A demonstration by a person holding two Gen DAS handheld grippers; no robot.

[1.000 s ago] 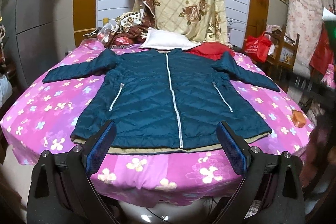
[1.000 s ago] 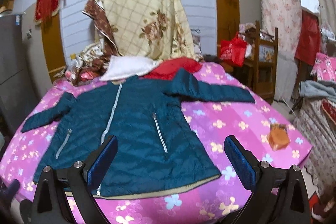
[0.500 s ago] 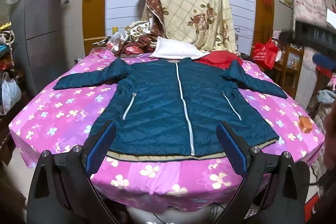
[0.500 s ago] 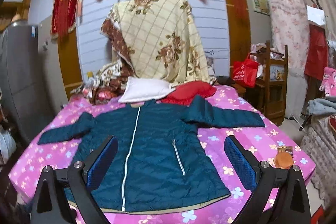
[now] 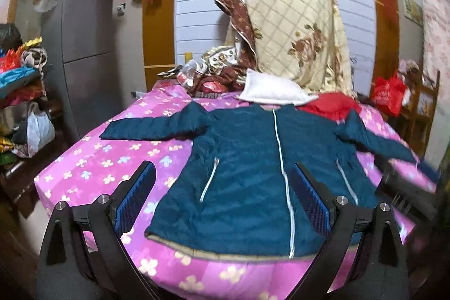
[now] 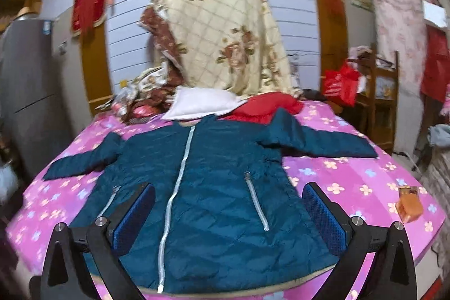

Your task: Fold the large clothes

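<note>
- The jacket (image 5: 253,173), dark teal and quilted, lies flat and front-up on the bed (image 5: 92,167), which carries a pink sheet with a flower print.
- The jacket is zipped shut along its pale centre zip (image 6: 174,187); both sleeves are spread out to the sides, and the tan-edged hem lies at the near edge of the bed.
- The left gripper (image 5: 223,204) is released, jaws spread wide, holding nothing; it hovers above the hem area, apart from the fabric.
- The right gripper (image 6: 229,215) is likewise released and empty, jaws wide apart, positioned over the lower half of the jacket without contact.
- A white pillow (image 6: 199,104) and a red garment (image 6: 267,103) lie just beyond the jacket collar.
- A cream floral quilt (image 6: 222,38) hangs upright behind the pillow.
- A small orange box (image 6: 409,204) rests on the sheet near the bed's right edge, well apart from the jacket.
- A grey refrigerator (image 5: 84,55) stands left of the bed.
</note>
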